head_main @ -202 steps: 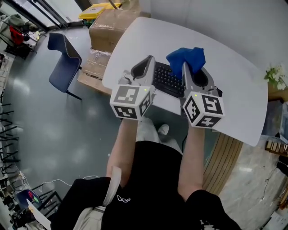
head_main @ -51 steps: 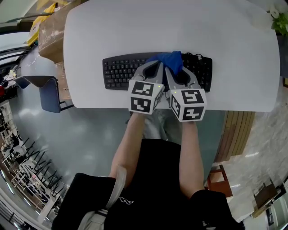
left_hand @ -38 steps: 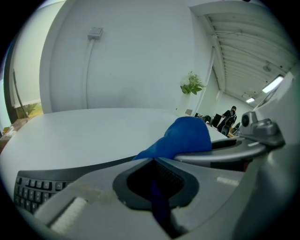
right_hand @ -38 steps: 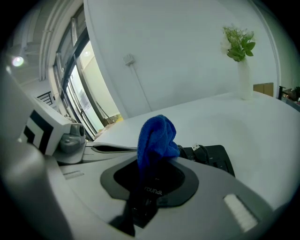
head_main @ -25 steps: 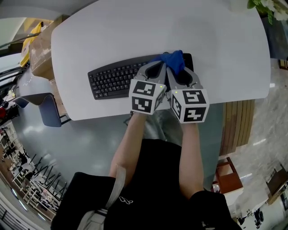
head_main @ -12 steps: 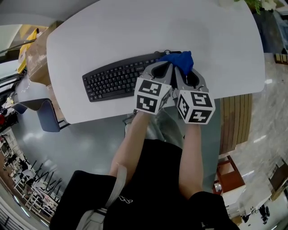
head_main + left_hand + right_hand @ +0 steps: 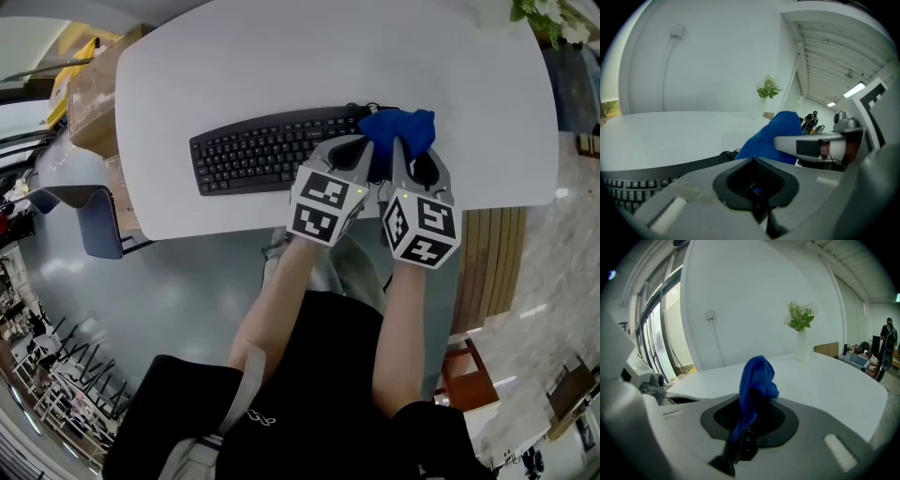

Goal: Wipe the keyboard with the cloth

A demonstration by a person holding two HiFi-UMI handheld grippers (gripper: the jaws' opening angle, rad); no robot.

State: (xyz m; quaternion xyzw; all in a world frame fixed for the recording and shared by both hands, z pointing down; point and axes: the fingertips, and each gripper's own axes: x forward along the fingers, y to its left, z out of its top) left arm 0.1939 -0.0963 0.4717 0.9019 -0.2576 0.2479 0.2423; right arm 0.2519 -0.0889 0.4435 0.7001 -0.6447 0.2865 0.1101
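A black keyboard (image 7: 272, 150) lies on the white table (image 7: 309, 56), parallel to its near edge. My right gripper (image 7: 405, 152) is shut on a blue cloth (image 7: 398, 129), which bunches up over the keyboard's right end. In the right gripper view the cloth (image 7: 754, 378) rises from between the closed jaws. My left gripper (image 7: 359, 148) is right beside it, shut and with nothing in it, over the keyboard's right part. In the left gripper view I see the keys (image 7: 628, 185) at lower left and the cloth (image 7: 771, 136) just behind my right gripper's finger (image 7: 811, 145).
A vase of green plants (image 7: 801, 329) stands at the table's far right corner. Cardboard boxes (image 7: 89, 94) and a blue chair (image 7: 89, 220) sit on the floor left of the table. Wooden panelling (image 7: 487, 272) runs below the table's right end. A person (image 7: 887, 341) stands far off.
Both grippers and the cloth have slid rightwards along the keyboard, from its middle-right keys to its right end. The right gripper has stayed shut on the cloth throughout.
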